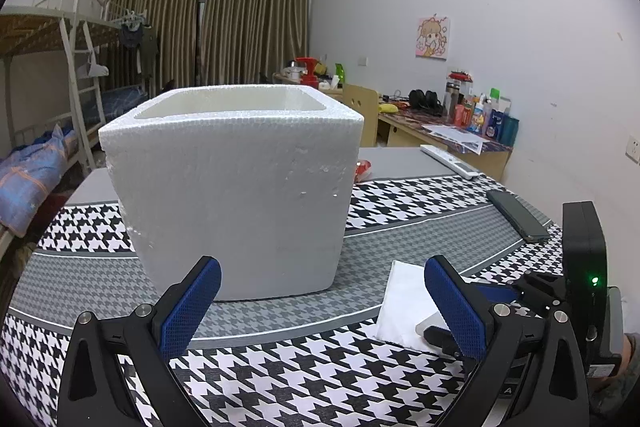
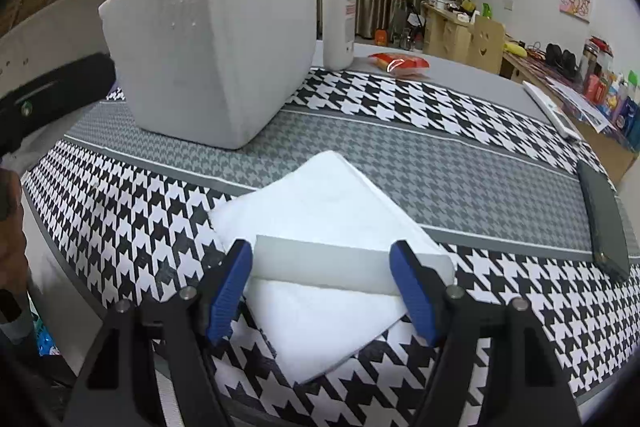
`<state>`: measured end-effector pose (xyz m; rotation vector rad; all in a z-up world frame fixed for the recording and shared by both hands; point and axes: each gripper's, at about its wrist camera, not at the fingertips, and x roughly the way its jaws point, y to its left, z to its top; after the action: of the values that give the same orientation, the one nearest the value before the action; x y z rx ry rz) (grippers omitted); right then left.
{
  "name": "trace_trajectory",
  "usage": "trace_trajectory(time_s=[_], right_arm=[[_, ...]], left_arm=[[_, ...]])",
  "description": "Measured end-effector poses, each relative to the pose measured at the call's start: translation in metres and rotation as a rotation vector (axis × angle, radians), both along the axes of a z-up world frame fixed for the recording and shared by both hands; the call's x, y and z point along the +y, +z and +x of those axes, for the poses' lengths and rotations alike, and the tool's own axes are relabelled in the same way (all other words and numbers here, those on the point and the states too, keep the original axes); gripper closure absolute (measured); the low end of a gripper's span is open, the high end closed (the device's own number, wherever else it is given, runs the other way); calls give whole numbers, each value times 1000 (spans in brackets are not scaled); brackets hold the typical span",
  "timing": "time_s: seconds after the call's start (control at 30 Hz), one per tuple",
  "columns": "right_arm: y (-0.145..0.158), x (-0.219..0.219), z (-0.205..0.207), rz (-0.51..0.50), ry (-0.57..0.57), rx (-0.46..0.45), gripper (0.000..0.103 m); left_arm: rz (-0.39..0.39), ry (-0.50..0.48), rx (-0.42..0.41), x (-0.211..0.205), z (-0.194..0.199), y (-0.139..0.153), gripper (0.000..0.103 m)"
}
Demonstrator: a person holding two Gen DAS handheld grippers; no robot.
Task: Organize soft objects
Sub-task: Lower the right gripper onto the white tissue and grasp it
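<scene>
White sponge [image 2: 344,265] sits on the folded cloth [image 2: 320,219], between the fingers of our right gripper [image 2: 324,291], not visibly squeezed; our left gripper [image 1: 320,303] hangs open before the foam box [image 1: 236,187]. We judge nothing packed yet

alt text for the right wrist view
The right tool straddles a white sponge block lying on a folded white cloth on a houndstooth table. A foam box and pump bottle stand behind.
</scene>
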<state>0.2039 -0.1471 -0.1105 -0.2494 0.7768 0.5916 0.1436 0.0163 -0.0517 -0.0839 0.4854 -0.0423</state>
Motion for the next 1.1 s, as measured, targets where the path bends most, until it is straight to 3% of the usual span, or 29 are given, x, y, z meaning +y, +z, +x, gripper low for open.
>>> trace_trajectory(time_s=[0.23, 0.3, 0.4, 0.7, 0.93, 1.1], right_arm=[[1, -1, 2, -8, -8, -3, 38], [1, -4, 3, -16, -21, -12, 52], [4, -12, 7, -3, -37, 0, 64], [21, -23, 4, 65, -20, -15, 70], [18, -23, 0, 75, 10, -15, 70], [16, -28, -7, 90, 22, -25, 70]], left_arm=[[-8, -9, 13, 0, 2, -3, 1], [-9, -8, 16, 0, 1, -3, 1], [-8, -10, 18, -2, 1, -3, 1], [4, -35, 26, -11, 5, -2, 1], [-64, -101, 72, -16, 16, -7, 1], [-104, -179, 159, -30, 34, -17, 17]])
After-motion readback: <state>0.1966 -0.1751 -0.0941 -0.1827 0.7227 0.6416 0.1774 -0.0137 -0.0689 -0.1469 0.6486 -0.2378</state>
